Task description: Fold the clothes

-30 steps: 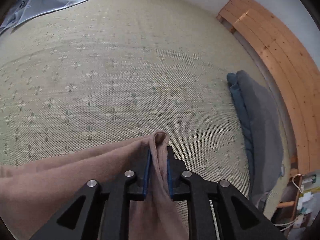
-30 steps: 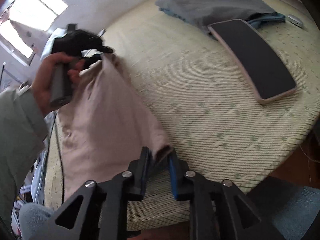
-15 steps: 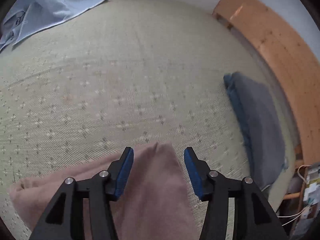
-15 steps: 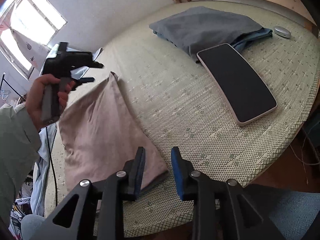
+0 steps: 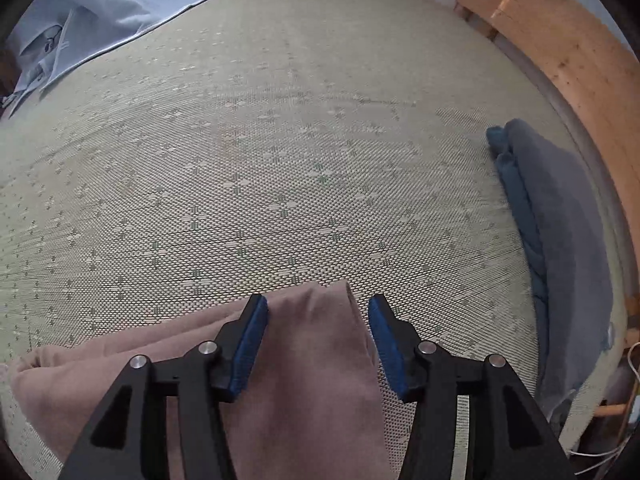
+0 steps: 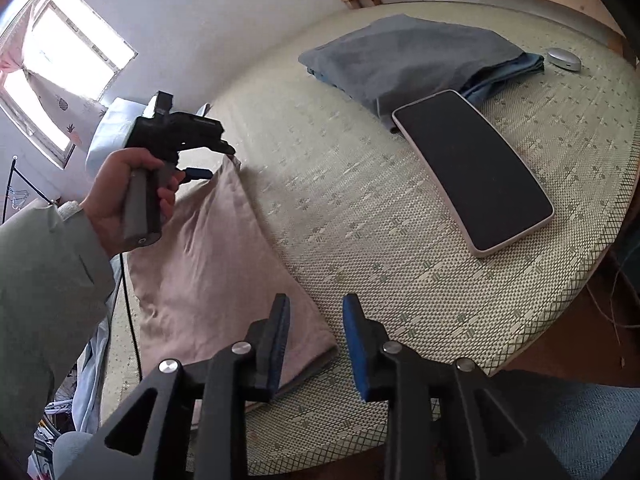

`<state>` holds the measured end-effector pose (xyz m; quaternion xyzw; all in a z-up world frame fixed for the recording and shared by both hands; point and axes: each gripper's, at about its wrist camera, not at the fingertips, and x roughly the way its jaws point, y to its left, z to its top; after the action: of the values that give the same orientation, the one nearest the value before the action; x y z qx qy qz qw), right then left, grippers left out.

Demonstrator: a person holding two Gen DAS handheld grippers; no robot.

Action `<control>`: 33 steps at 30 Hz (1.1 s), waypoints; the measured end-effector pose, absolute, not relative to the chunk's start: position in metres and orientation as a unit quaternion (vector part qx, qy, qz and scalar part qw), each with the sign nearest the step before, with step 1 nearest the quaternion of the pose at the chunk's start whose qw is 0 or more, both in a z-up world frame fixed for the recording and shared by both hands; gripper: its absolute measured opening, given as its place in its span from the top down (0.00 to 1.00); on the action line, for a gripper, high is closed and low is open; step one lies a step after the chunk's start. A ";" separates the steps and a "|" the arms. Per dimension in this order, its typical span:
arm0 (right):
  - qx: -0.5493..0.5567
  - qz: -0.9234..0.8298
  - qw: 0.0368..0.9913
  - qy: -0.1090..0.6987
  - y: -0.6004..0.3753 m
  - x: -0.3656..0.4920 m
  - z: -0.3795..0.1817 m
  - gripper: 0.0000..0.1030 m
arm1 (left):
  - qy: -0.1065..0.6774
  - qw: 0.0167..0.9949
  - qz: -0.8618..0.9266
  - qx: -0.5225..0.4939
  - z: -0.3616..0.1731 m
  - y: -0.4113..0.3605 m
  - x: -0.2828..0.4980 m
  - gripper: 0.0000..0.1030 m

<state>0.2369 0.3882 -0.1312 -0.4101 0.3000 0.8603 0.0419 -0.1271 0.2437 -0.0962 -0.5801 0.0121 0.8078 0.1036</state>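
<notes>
A folded dusty-pink garment [image 6: 208, 264] lies flat on the woven green mat [image 6: 360, 216]. My left gripper [image 5: 318, 310] is open, its blue pads [image 5: 252, 336] either side of the garment's far corner [image 5: 320, 344] without pinching it. In the right wrist view the left gripper [image 6: 218, 160] hovers open at that corner, held by a hand. My right gripper [image 6: 316, 312] is open and empty, just above the garment's near corner.
A folded grey-blue pile of clothes [image 6: 412, 56] [image 5: 560, 240] lies at the mat's far side. A black-and-white board [image 6: 472, 168] lies beside it, with a small grey mouse-like object [image 6: 564, 59] behind. Light blue cloth [image 5: 92, 20] lies far left. Wooden bed frame [image 5: 568, 60] borders the mat.
Both grippers were shut on the pink garment's corners a second ago; both have opened and let it go. The garment now lies flat on the mat.
</notes>
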 end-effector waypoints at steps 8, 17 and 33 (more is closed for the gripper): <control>-0.406 0.859 0.039 0.308 0.391 0.238 -0.129 0.71 | 0.061 0.073 0.807 -0.582 -0.105 0.263 -0.128 0.45; -0.402 0.858 0.038 0.318 0.397 0.239 -0.128 0.71 | 0.014 0.095 0.818 -0.567 -0.093 0.231 -0.117 0.92; -0.410 0.860 0.003 0.305 0.394 0.228 -0.131 0.71 | -0.171 0.192 0.831 -0.493 -0.019 0.052 -0.042 0.94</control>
<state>0.2285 0.3940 -0.1307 -0.4096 0.3050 0.8598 0.0026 -0.0421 0.0524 -0.0185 -0.4926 -0.1707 0.8314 0.1923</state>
